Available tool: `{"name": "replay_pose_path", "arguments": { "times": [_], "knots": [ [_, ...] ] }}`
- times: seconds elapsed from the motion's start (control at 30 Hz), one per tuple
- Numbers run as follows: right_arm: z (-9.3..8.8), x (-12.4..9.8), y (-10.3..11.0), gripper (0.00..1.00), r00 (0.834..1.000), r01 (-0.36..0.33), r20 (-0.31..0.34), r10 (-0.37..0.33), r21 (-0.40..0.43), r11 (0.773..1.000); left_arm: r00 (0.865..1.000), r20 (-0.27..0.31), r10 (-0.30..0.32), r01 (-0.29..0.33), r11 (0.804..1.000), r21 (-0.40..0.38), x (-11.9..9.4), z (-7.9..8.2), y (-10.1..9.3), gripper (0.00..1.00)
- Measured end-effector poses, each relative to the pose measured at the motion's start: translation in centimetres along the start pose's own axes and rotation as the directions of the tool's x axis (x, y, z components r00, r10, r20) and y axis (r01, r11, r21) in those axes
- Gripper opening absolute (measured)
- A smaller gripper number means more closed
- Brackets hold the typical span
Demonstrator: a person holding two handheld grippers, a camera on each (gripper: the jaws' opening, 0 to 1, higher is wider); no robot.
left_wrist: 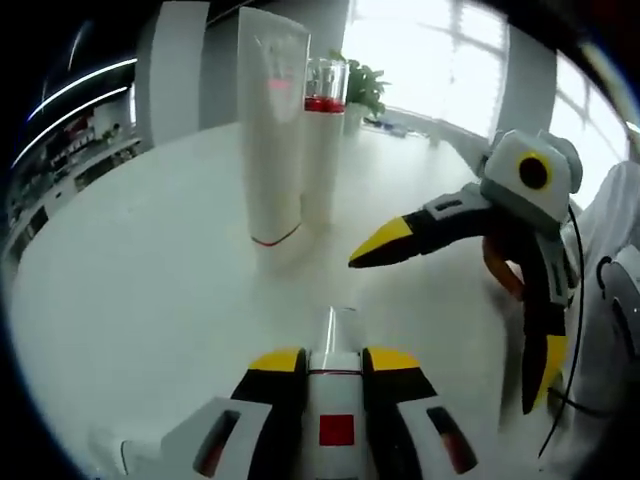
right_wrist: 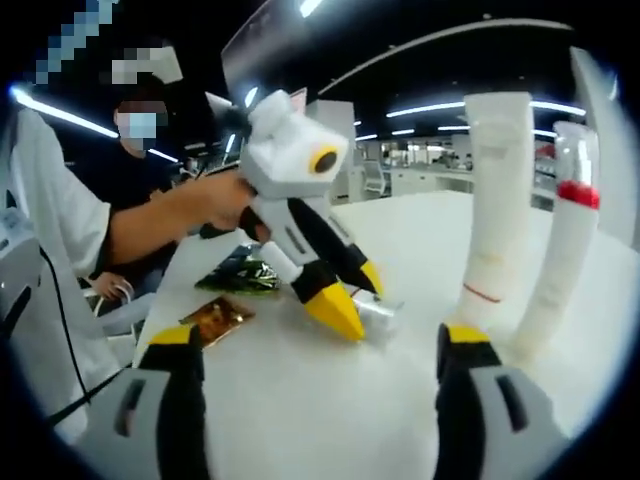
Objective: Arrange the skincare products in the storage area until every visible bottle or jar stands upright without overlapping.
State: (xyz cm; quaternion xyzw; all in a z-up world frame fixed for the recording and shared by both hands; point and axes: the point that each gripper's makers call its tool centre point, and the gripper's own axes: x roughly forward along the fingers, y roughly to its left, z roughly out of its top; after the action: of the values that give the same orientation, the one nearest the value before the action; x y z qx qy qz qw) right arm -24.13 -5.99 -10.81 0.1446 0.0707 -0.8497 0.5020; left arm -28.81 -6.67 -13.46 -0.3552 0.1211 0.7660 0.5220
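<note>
On the white table (left_wrist: 130, 300), two products already stand upright near each other: a tall white tube (left_wrist: 272, 130) resting on its cap end, and just beside it a slim bottle with a red band (left_wrist: 325, 140). In the right gripper view I see them standing close together without overlapping, which I judge is how the task wants them.

My left gripper (left_wrist: 335, 362) has its jaws closed on a small bottle with a clear cap and a red square label (left_wrist: 337, 400), gripped by the body so the cap points forward. I read this as the next piece to stand up beside the other two, held low over the table.

My right gripper (right_wrist: 320, 345) has its jaws spread wide with nothing between them, hovering near the held bottle, probably ready to steady it. Some flat packets (right_wrist: 225, 300) lie on the table farther off, and a person sits behind them.
</note>
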Motion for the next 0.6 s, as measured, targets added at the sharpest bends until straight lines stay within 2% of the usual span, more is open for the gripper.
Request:
{"name": "replay_pose_path", "arguments": {
  "times": [0.13,0.27,0.47,0.53,0.6],
  "knots": [
    [0.2,0.0,-0.4,0.97,1.000,0.011,0.002,-0.011,0.004,1.000,0.999,0.042,0.019,-0.019,1.000,-0.005,-0.8,0.8,0.3,0.22],
    [0.2,0.4,-0.2,0.96,1.000,0.005,0.005,-0.005,0.019,1.000,0.993,0.115,0.036,-0.035,0.999,-0.015,-2.2,1.9,0.2,0.22],
    [0.5,1.3,0.3,0.95,1.000,-0.003,0.002,0.003,0.017,1.000,0.972,0.220,0.082,-0.076,0.997,-0.032,-4.1,3.0,0.3,0.22],
    [0.8,1.4,0.3,0.94,1.000,0.001,0.007,-0.002,0.017,1.000,0.968,0.237,0.085,-0.078,0.996,-0.036,-4.5,3.1,0.2,0.22],
    [1.1,1.6,0.4,0.93,1.000,0.003,0.011,-0.004,0.020,1.000,0.956,0.276,0.096,-0.088,0.995,-0.042,-5.1,3.5,0.1,0.22]
  ]
}}
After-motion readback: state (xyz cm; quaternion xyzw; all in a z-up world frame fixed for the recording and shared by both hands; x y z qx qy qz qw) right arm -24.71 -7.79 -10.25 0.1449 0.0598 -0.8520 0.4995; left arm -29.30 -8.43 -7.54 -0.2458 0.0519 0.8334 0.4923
